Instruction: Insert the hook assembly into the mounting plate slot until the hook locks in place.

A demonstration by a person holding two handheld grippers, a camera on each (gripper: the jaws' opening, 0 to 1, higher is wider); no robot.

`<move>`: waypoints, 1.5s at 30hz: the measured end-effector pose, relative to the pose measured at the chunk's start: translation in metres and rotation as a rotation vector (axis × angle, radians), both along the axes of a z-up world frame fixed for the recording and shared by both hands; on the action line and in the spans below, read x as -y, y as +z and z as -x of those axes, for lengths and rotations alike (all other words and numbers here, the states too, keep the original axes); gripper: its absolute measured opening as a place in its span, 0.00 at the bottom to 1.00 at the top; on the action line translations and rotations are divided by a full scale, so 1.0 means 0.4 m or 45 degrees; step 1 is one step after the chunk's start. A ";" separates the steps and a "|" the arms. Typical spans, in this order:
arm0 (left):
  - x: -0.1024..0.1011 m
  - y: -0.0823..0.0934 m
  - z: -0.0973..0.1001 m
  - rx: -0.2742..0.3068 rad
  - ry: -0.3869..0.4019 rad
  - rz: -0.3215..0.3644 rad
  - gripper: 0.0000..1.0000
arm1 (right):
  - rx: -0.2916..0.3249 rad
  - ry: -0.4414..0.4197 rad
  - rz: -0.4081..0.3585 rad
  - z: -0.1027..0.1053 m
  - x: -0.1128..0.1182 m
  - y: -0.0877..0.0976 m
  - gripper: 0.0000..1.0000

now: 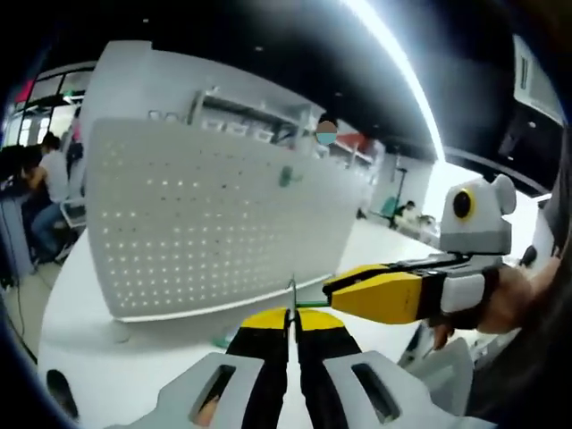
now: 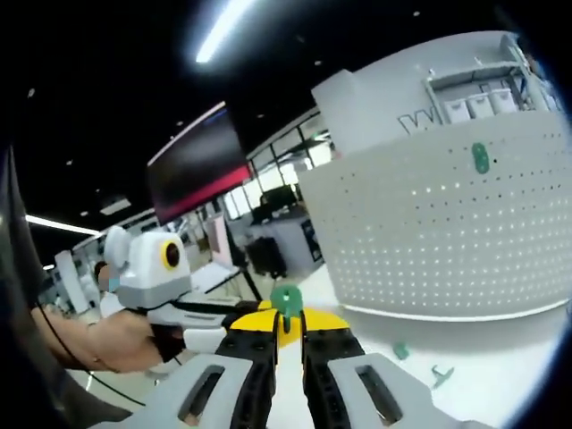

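A white perforated mounting plate (image 1: pixel 206 223) stands upright on the table, with one green hook base (image 1: pixel 288 176) fixed near its upper right. My left gripper (image 1: pixel 292 315) is shut on a thin metal hook wire (image 1: pixel 292 290) that rises between its yellow tips. My right gripper (image 1: pixel 329 290) comes in from the right and meets that wire just in front of the plate. In the right gripper view, the right gripper (image 2: pixel 288 318) is shut on a small green hook base (image 2: pixel 286 299), and the left gripper (image 2: pixel 239 310) touches it from the left. The mounting plate (image 2: pixel 447 232) stands to the right.
Loose green parts (image 2: pixel 400 351) (image 2: pixel 440 373) lie on the white table (image 1: pixel 134 357) in front of the plate, and another green part (image 1: pixel 222 340) lies near its lower edge. A person's hand (image 1: pixel 509 299) holds the right gripper. People and shelving are in the background.
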State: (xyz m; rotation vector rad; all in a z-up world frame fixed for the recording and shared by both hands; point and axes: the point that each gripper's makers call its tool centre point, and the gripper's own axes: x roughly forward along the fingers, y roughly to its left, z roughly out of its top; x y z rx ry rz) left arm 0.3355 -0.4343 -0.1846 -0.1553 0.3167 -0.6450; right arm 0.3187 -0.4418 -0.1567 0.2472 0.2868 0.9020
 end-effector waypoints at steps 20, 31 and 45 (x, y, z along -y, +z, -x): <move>0.006 0.012 0.000 0.059 0.016 -0.011 0.01 | -0.164 -0.008 -0.172 0.000 -0.005 -0.005 0.03; 0.008 0.006 -0.001 0.042 -0.004 -0.004 0.02 | -0.211 -0.041 -0.172 -0.006 0.003 -0.018 0.00; 0.016 -0.007 0.000 0.026 -0.021 -0.016 0.05 | -0.118 -0.046 -0.070 -0.009 0.005 -0.024 0.00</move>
